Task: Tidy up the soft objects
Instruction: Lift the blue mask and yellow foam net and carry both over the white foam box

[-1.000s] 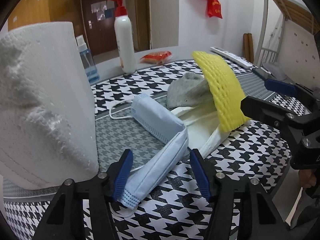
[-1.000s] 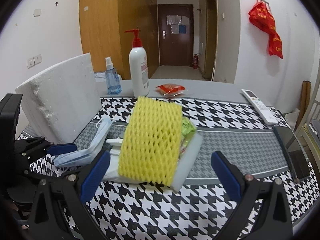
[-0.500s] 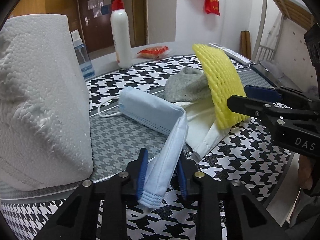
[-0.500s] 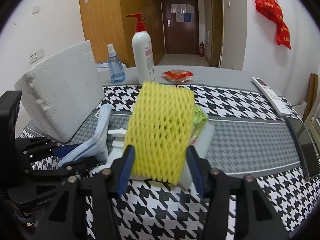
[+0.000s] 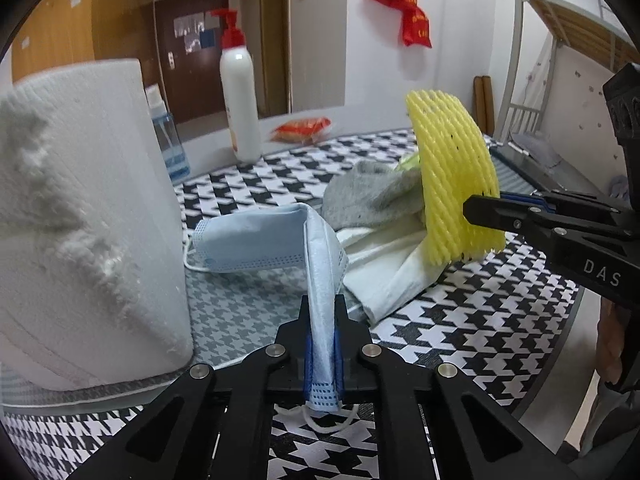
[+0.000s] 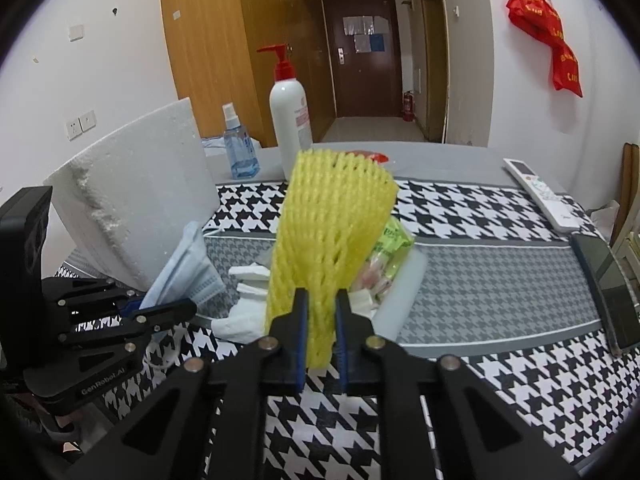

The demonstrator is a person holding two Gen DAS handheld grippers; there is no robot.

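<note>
My left gripper (image 5: 322, 312) is shut on a light blue face mask (image 5: 280, 236), pinching its near end while the rest drapes back onto the table. The mask also shows in the right wrist view (image 6: 184, 272). My right gripper (image 6: 320, 304) is shut on a yellow foam fruit net (image 6: 332, 232), holding it upright; the net also shows in the left wrist view (image 5: 452, 184). Under and behind the net lie a grey sock (image 5: 368, 196), a white cloth (image 5: 392, 272) and a green snack packet (image 6: 390, 248).
A big white foam block (image 5: 80, 216) stands at the left, close to my left gripper. A pump bottle (image 6: 290, 116), a blue spray bottle (image 6: 238, 148) and a red packet (image 5: 300, 128) stand at the back. A remote (image 6: 540, 196) and a phone (image 6: 608, 284) lie at the right.
Both grippers have closed: the left onto the blue mask's end, the right onto the yellow net's bottom edge. Both objects now stand lifted a little.
</note>
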